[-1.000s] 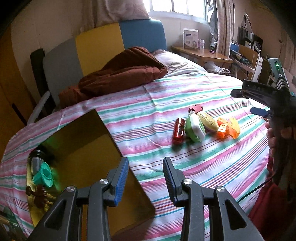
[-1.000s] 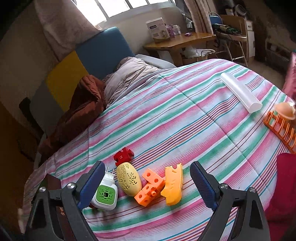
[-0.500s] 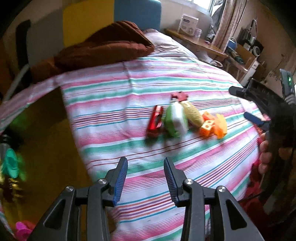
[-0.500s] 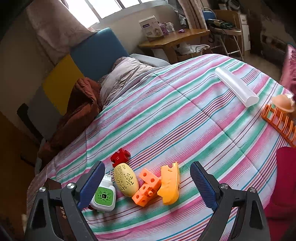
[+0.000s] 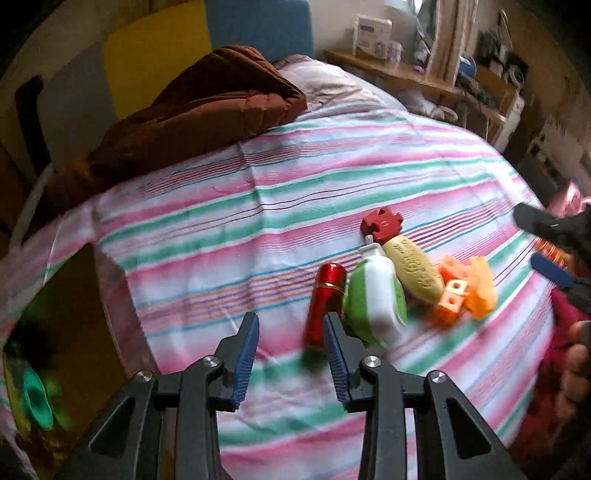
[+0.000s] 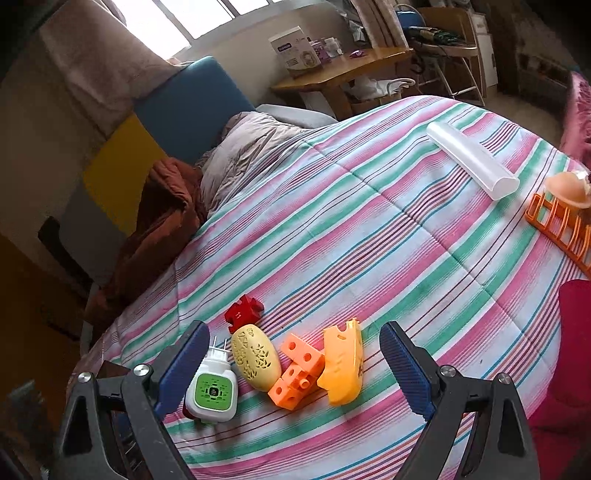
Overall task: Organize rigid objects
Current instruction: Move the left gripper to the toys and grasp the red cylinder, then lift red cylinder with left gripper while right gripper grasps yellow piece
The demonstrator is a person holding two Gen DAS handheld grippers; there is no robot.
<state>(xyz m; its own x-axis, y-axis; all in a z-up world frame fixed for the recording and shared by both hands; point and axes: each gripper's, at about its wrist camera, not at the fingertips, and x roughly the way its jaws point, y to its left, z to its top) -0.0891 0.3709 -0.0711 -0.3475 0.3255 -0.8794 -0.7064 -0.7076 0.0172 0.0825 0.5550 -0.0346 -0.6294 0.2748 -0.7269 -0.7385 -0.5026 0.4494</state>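
One glossy red cylinder (image 5: 325, 303), seemingly metallic.

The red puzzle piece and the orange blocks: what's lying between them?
The cream oval case lies between the red puzzle piece and orange blocks, clearest in the right wrist view.

Daylight from window (image 6: 192, 22); left view motion-blurred; fisheye edges dark

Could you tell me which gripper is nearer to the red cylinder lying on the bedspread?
Left. The left gripper hovers open just short of the red cylinder; the right gripper hangs over the orange blocks, beyond the green plug-in.
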